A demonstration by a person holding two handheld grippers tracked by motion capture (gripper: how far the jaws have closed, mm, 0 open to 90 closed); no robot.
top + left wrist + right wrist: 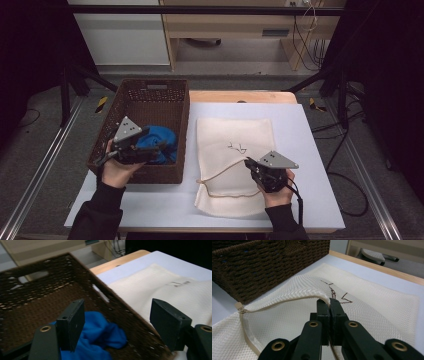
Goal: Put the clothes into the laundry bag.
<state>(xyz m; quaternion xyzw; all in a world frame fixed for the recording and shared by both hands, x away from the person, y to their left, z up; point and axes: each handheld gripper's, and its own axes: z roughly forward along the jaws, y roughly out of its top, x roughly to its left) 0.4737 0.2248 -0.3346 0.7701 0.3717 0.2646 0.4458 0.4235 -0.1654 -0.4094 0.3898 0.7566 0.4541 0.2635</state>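
A: Item one, mesh laundry bag (234, 150)?
B: Cream, zippered, lying flat on the desk (310, 150), just right of the basket. A dark embroidered mark sits on its upper face.

A: Right gripper (248, 163)?
B: Over the bag's near part. Its fingers (323, 312) are pressed together on the bag's zipper edge (287, 301), lifting the top layer so the mouth gapes. The zipper pull lies at the bag's corner beside the basket.

A: Item two, blue garment (159, 142)?
B: Crumpled inside the brown wicker basket (150, 95), toward its near end, resting on the bottom.

A: Left gripper (120, 322)?
B: Above the basket's near end, over the garment. Fingers (71, 323) stand well apart, nothing between them; the garment lies below, untouched.

A: Basket position?
B: Left part of the desk, its right wall beside the bag.
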